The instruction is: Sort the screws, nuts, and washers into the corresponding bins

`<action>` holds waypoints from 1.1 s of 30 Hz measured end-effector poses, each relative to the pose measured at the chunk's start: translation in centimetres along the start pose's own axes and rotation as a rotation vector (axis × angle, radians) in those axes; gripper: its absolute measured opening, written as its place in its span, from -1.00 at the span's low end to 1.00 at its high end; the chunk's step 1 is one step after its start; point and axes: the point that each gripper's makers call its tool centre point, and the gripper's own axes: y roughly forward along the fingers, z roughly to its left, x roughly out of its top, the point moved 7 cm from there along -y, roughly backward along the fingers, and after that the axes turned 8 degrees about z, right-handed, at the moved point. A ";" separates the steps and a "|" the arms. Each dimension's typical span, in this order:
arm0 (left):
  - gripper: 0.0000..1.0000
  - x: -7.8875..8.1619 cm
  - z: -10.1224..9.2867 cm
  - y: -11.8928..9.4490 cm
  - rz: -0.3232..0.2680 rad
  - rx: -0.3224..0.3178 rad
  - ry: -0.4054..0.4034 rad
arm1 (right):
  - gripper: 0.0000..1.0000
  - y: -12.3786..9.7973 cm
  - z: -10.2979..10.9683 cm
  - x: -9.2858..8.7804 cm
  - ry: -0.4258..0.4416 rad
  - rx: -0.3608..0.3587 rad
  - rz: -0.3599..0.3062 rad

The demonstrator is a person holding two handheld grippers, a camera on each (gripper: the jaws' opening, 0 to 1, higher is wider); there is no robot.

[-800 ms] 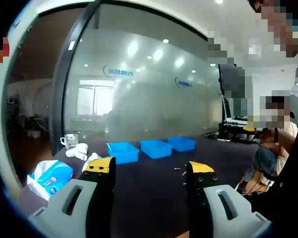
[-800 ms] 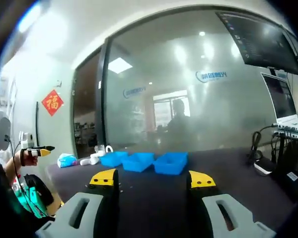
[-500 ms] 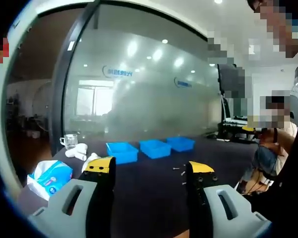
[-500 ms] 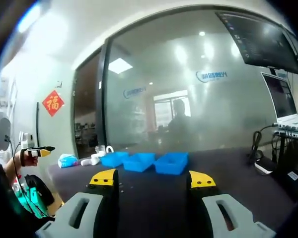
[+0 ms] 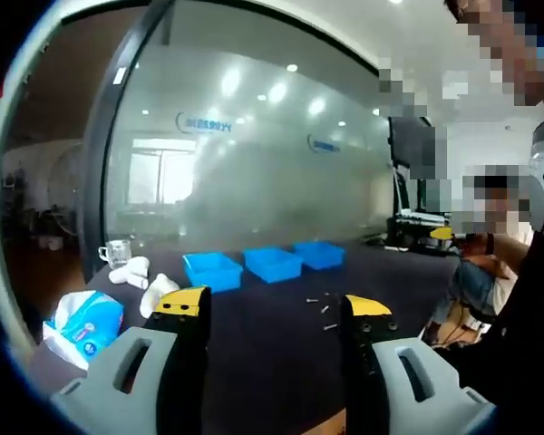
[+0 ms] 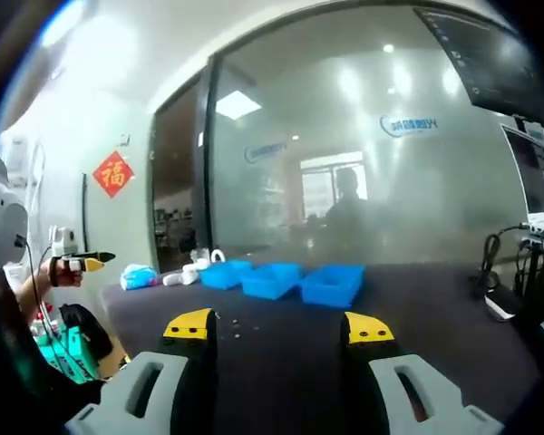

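— Left gripper, what's its state?
— Jaws spread wide with nothing between them, held above the dark table. The right gripper is parted just the same, holding nothing

— And the parts to sort?
— A few small screws lie loose on the table, on the near side of the three blue bins, which sit in a row. A tissue pack lies well left of the bins, a glass cup beyond it

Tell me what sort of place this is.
Probably an office or lab: a frosted glass wall with a logo, a monitor and cabled equipment at the side, and a dark table bearing three blue bins.
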 end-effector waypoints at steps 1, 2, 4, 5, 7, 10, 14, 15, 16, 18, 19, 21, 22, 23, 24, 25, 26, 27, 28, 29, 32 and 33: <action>0.12 0.0 0.0 0.1 0.004 -0.014 -0.003 | 0.01 0.2 0.1 0.0 0.002 0.021 0.006; 0.12 -0.1 -0.1 0.2 0.012 -0.038 -0.002 | 0.01 0.5 0.3 0.1 0.000 0.051 0.018; 0.12 -0.2 -0.3 0.4 0.026 -0.071 -0.001 | 0.01 1.0 0.5 0.1 -0.016 0.088 0.039; 0.12 -0.2 -0.4 0.5 0.032 -0.080 0.003 | 0.01 1.2 0.6 0.2 -0.025 0.108 0.046; 0.12 -0.2 -0.4 0.8 0.043 -0.087 0.017 | 0.01 1.6 0.9 0.1 -0.022 0.151 0.064; 0.12 -0.1 -0.5 1.0 0.059 -0.113 0.020 | 0.02 2.1 1.2 0.1 -0.030 0.196 0.088; 0.12 0.1 -0.8 1.1 0.078 -0.150 0.027 | 0.02 2.8 1.7 -0.1 -0.069 0.240 0.129; 0.12 0.1 -0.9 1.1 0.083 -0.158 0.030 | 0.02 2.9 1.8 -0.1 -0.074 0.255 0.141; 0.12 0.2 -1.0 1.2 0.089 -0.171 0.032 | 0.02 3.0 2.0 -0.2 -0.092 0.269 0.157; 0.11 0.1 -1.3 1.2 0.097 -0.188 0.038 | 0.02 3.2 2.3 -0.2 -0.116 0.287 0.169; 0.11 0.1 -1.4 1.3 0.103 -0.195 0.040 | 0.02 3.3 2.5 -0.2 -0.121 0.296 0.176; 0.11 -0.1 -1.6 1.4 0.114 -0.204 0.045 | 0.02 3.4 2.7 -0.2 -0.134 0.311 0.187; 0.11 -0.1 -1.6 1.4 0.116 -0.206 0.046 | 0.02 3.5 2.7 -0.2 -0.141 0.320 0.193; 0.11 -0.2 -1.6 1.4 0.119 -0.208 0.045 | 0.02 3.6 2.8 -0.2 -0.147 0.328 0.199; 0.11 -0.2 -1.6 1.4 0.121 -0.212 0.043 | 0.02 3.6 2.9 -0.2 -0.153 0.337 0.203; 0.11 -0.2 -1.6 1.4 0.122 -0.215 0.041 | 0.02 3.7 3.0 -0.2 -0.157 0.345 0.210; 0.11 -0.2 -1.6 1.4 0.123 -0.220 0.038 | 0.02 3.7 3.0 -0.2 -0.159 0.349 0.214; 0.11 -0.1 -1.6 1.3 0.122 -0.222 0.037 | 0.02 3.8 3.1 -0.2 -0.164 0.353 0.217; 0.11 -0.1 -1.6 1.3 0.122 -0.223 0.037 | 0.02 3.8 3.2 -0.1 -0.173 0.357 0.223; 0.11 0.0 -1.6 1.3 0.121 -0.222 0.037 | 0.02 3.9 3.2 0.0 -0.178 0.362 0.225; 0.11 0.1 -1.6 1.2 0.120 -0.222 0.041 | 0.02 4.1 3.4 0.3 -0.192 0.371 0.229; 0.11 0.1 -1.6 1.2 0.120 -0.222 0.043 | 0.02 4.2 3.5 0.4 -0.194 0.374 0.231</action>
